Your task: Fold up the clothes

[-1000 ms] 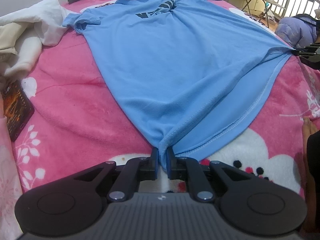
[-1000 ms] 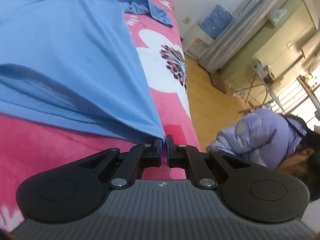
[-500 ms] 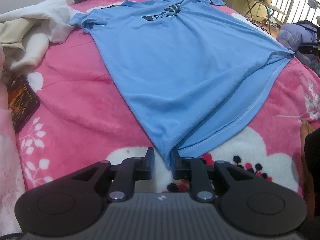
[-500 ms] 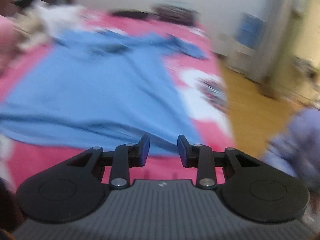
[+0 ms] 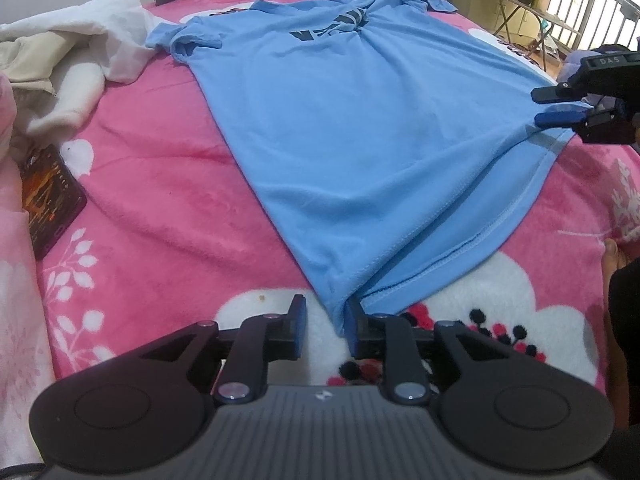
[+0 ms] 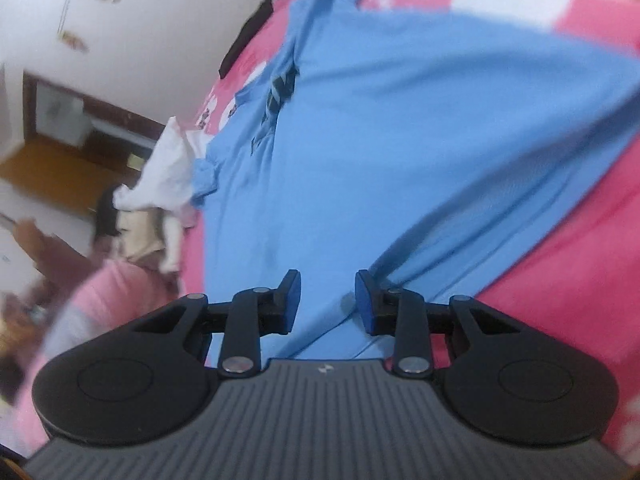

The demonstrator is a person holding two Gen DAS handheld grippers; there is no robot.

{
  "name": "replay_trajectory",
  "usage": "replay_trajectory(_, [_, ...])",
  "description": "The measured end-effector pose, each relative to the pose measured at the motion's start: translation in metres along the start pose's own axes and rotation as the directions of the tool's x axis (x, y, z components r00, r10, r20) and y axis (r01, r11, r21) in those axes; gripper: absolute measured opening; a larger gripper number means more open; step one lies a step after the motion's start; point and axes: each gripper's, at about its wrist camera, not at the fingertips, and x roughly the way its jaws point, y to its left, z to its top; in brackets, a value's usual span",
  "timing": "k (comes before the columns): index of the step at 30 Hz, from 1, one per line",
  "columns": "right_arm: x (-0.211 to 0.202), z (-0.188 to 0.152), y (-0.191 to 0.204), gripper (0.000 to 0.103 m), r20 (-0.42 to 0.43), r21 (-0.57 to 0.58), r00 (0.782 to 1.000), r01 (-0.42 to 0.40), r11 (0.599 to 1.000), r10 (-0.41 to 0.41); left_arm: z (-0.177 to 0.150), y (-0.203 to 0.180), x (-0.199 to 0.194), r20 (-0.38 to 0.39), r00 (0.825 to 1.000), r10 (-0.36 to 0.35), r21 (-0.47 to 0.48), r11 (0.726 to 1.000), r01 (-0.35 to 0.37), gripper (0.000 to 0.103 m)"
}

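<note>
Blue T-shirt (image 5: 360,128) lies spread flat on pink blanket (image 5: 160,200), hem rumpled.

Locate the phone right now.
Left wrist view, far left edge: the phone lies flat on the pink blanket, below the white clothes pile, apart from the blue T-shirt.

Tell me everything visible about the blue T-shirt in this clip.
The blue T-shirt is a light-blue knit with short sleeves, a stitched hem and a dark chest print. It lies spread flat, print up, on the pink floral blanket. Its near hem corner sits between the open left gripper's fingers; one sleeve meets the white cloth.
</note>
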Motion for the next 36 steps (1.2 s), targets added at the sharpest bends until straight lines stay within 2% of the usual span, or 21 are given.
replay_trajectory(4, [0.009,-0.007,-0.005,0.026,-0.044,0.077,0.996,-0.072,0.994,0.076,-0.001,0.000,-0.001,0.002,1.000,0.001,0.012,1.000,-0.001,0.023])
replay_trajectory(11, [-0.005,-0.006,-0.015,0.027,0.049,0.152,0.998,-0.039,0.988,0.031,-0.003,-0.001,-0.004,0.007,1.000,0.009,0.025,1.000,-0.009,0.024])
replay_trajectory(15, [-0.015,-0.003,-0.024,0.028,0.128,0.233,0.992,-0.011,0.972,-0.020,-0.003,-0.001,-0.004,0.006,1.000,0.011,0.029,1.000,-0.012,0.025])
replay_trajectory(17, [-0.014,-0.001,-0.029,0.029,0.142,0.263,0.990,-0.015,0.965,-0.024,-0.003,-0.002,-0.004,0.006,1.000,0.013,0.030,0.999,-0.013,0.026])
replay_trajectory(19, [-0.011,0.000,-0.030,0.029,0.138,0.286,0.989,0.009,0.958,-0.050,-0.003,-0.002,-0.003,0.006,1.000,0.015,0.030,0.999,-0.015,0.026])
replay_trajectory(23, [-0.003,-0.001,-0.029,0.029,0.117,0.294,0.993,-0.050,0.954,0.016,-0.004,-0.003,-0.002,0.005,1.000,0.017,0.032,0.999,-0.017,0.027])
replay_trajectory(29, [0.016,-0.005,-0.021,0.029,0.065,0.267,0.995,-0.093,0.959,0.078,-0.004,-0.003,-0.003,0.005,1.000,0.017,0.035,0.999,-0.017,0.027])
replay_trajectory(36, [0.044,-0.007,-0.011,0.028,0.000,0.241,0.996,-0.088,0.966,0.090,-0.003,-0.003,-0.005,0.011,1.000,0.015,0.038,0.999,-0.016,0.028])
